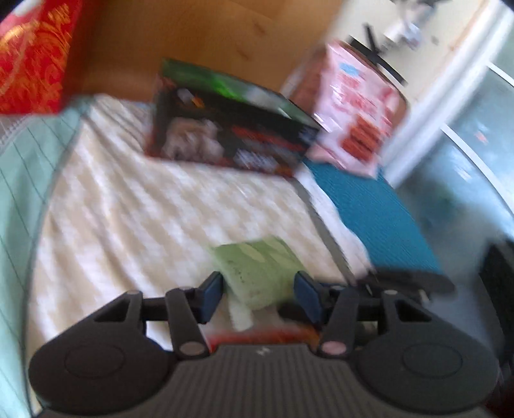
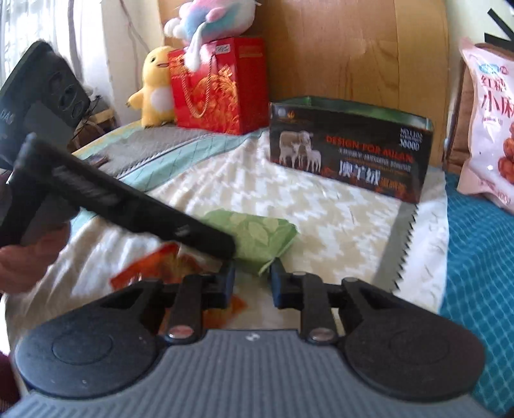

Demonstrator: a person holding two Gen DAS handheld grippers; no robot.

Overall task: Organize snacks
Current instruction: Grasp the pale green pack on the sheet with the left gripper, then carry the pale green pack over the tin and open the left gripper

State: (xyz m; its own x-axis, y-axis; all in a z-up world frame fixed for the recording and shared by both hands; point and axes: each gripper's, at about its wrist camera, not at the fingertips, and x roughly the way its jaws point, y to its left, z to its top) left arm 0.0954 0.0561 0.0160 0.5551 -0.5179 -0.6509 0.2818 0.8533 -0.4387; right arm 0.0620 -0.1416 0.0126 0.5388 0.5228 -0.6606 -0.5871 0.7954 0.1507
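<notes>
Left claw [image 1: 258, 297] released astride green packet [image 1: 260, 270]; right claw [image 2: 251, 283] released (only it shows the orange packet [image 2: 151, 263]).

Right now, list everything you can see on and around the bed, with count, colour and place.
green packet: one, pale green, on the cream blanket, just ahead of both grippers
orange wrapper: one, orange-red, near edge of blanket
black box: one, open-topped, by the headboard
pink snack bag: one, on the blue cover
red gift bag: one, far corner
yellow plush: one, beside the gift bag
pastel plush: one, atop the gift bag
left gripper: jaws open around the green packet
right gripper: jaws open
</notes>
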